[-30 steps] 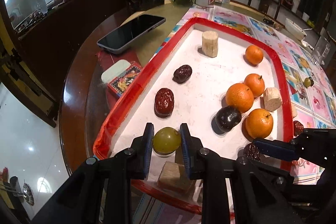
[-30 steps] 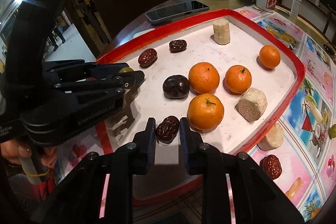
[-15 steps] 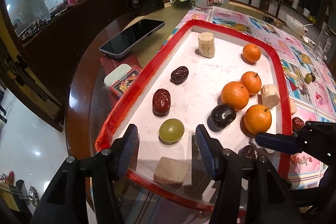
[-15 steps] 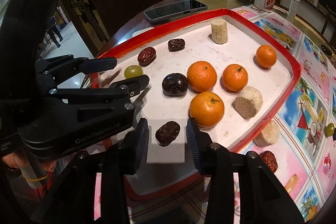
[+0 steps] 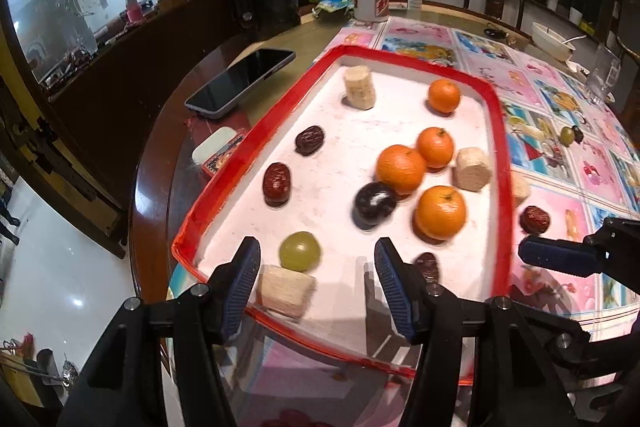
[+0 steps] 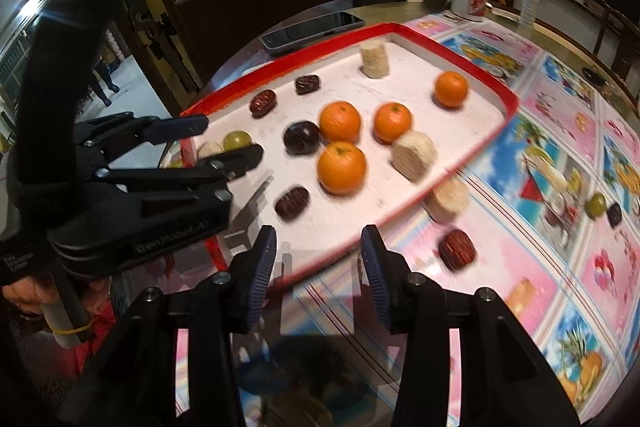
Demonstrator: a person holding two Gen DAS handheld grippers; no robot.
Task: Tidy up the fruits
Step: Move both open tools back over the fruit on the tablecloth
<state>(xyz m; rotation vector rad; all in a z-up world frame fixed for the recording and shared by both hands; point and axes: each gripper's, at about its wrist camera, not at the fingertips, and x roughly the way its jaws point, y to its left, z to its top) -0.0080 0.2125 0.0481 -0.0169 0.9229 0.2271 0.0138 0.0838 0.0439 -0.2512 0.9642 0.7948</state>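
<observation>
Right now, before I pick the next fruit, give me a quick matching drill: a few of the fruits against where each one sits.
Things:
1. green grape
2. lone orange
3. red date
4. banana piece

Places:
A. on the tablecloth, outside the tray
B. far end of the tray, nearest the phone
C. near end of the tray, by the left gripper
D. far right part of the tray

Pairs: 1-C, 2-D, 3-A, 4-B
</observation>
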